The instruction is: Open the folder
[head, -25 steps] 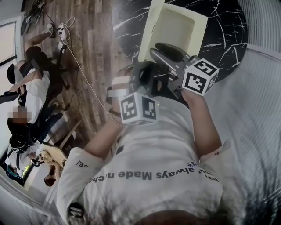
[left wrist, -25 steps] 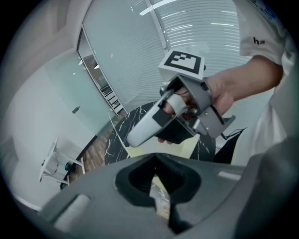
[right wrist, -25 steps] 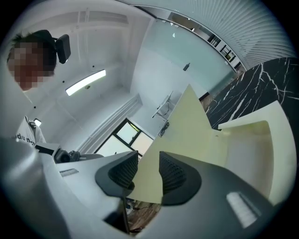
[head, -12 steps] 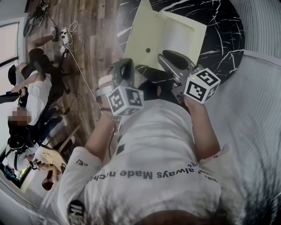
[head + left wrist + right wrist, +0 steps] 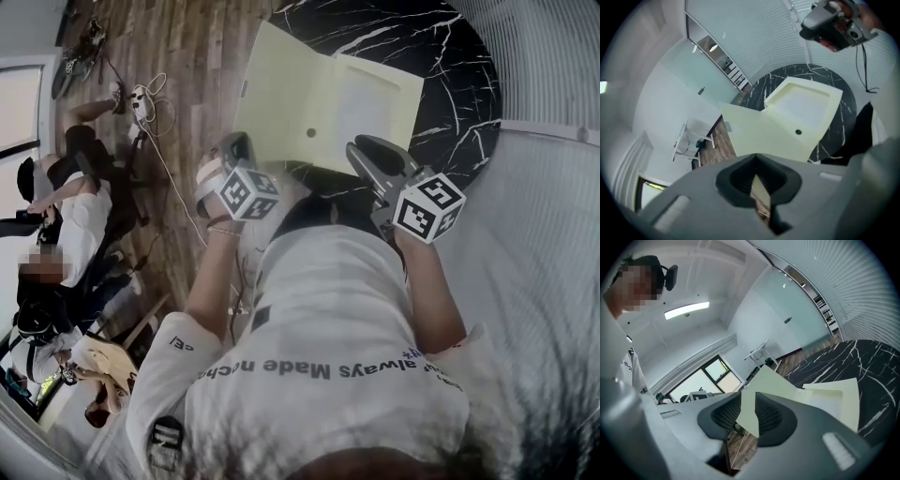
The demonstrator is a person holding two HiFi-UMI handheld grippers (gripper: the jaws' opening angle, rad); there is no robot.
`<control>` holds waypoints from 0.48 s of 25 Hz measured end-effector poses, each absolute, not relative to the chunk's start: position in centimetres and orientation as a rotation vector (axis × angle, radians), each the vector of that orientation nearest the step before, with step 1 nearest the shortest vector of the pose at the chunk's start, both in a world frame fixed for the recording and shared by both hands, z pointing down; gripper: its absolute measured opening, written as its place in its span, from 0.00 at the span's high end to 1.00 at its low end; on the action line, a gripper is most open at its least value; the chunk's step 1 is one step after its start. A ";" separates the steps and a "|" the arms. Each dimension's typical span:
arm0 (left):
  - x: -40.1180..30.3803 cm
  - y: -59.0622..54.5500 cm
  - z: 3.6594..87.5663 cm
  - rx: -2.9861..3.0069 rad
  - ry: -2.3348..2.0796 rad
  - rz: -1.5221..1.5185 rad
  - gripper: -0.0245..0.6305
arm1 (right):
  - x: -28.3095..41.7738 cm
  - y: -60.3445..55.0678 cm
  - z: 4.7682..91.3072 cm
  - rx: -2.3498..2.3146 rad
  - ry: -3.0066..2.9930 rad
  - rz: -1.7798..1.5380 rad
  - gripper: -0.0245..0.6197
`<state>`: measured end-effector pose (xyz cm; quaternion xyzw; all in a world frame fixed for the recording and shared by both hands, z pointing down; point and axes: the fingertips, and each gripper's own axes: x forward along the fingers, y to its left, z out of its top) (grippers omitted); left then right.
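Note:
A pale yellow folder (image 5: 328, 103) lies on a round black marble table (image 5: 464, 84), its left cover swung up and out to the left. My left gripper (image 5: 234, 148) is shut on that cover's near corner; in the left gripper view a pale sliver of the folder (image 5: 801, 108) sits pinched between the jaws of my left gripper (image 5: 757, 180). My right gripper (image 5: 366, 150) is at the folder's near edge. In the right gripper view the folder's (image 5: 834, 394) sheet runs through the gap of my right gripper (image 5: 747, 416); the jaws are closing, with the pads still apart from it.
The table (image 5: 843, 136) stands on a wooden floor (image 5: 187, 56) with cables and a power strip (image 5: 141, 94). People sit at the far left (image 5: 66, 206). A white ribbed wall (image 5: 553, 234) curves along the right. A white desk (image 5: 691, 138) stands beyond the table.
My left gripper has moved left and down with the cover, swinging the folder open. My right gripper has risen slightly and stays at the folder's near edge.

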<state>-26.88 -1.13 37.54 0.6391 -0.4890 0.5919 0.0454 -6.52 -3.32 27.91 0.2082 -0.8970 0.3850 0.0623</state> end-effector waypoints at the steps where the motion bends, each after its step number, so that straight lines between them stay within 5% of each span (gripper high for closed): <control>1: -27.6 -1.2 38.1 1.931 -1.497 1.823 0.96 | -6.3 -3.2 27.6 0.638 -2.711 1.153 0.82; 12: -34.8 -1.3 46.1 1.701 -1.442 1.990 0.96 | -4.7 -2.8 24.2 0.710 -2.724 1.079 0.82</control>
